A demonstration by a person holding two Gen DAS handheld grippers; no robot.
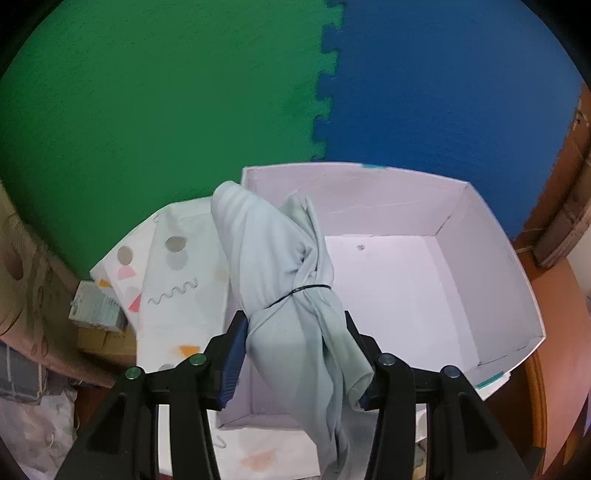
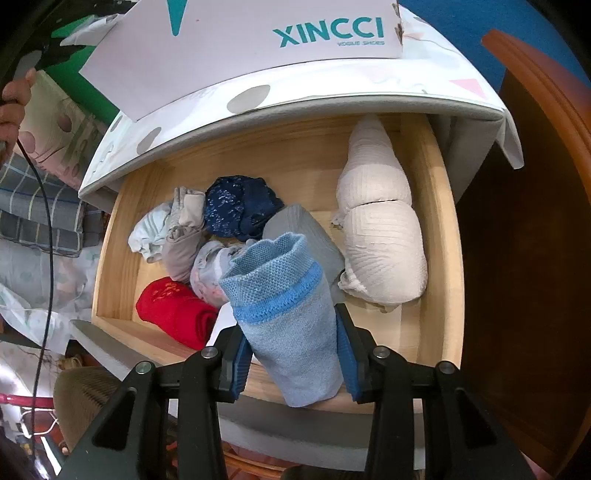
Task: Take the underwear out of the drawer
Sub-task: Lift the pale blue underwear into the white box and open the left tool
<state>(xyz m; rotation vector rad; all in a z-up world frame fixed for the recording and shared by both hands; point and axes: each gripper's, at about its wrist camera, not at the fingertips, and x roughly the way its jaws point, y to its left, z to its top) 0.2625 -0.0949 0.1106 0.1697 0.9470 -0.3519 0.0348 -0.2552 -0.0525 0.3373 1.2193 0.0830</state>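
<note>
— Looking along my left gripper (image 1: 295,354) first: what do you see between the fingers?

— A pale grey-green roll (image 1: 284,280), tied round the middle with a thin black band (image 1: 303,291). My blue pads (image 1: 232,362) press on it from both sides, so that gripper is pinching the roll. One end sticks up past the fingers; the loose end hangs down below them.

— And what lies under it?

— A white box (image 1: 491,266), open at the top, bare inside. The roll hangs over the box's left part. The box sits on a white cloth (image 1: 173,258) printed with grey dots and pink triangles. Behind stand a green mat (image 1: 147,103) and a blue mat (image 1: 450,81), joined by a toothed seam.

— Now the right view?

— My right gripper (image 2: 293,354) is clamped on a light blue roll (image 2: 284,314) with a brighter blue band near its top. It is held upright over the front of the wooden drawer (image 2: 443,258), which is pulled out.

— What is in the drawer?

— A red roll (image 2: 173,314) at the front left, a navy bundle (image 2: 240,206) behind it, a pale striped piece (image 2: 151,232), a grey-beige piece (image 2: 184,240), a grey roll (image 2: 306,229), and a long cream bundle (image 2: 380,229) along the right side. Above the drawer I can see the box's side, printed XINCCI (image 2: 328,31). At the far left edge there is a hand (image 2: 13,99) and a black cable (image 2: 48,240).
</note>
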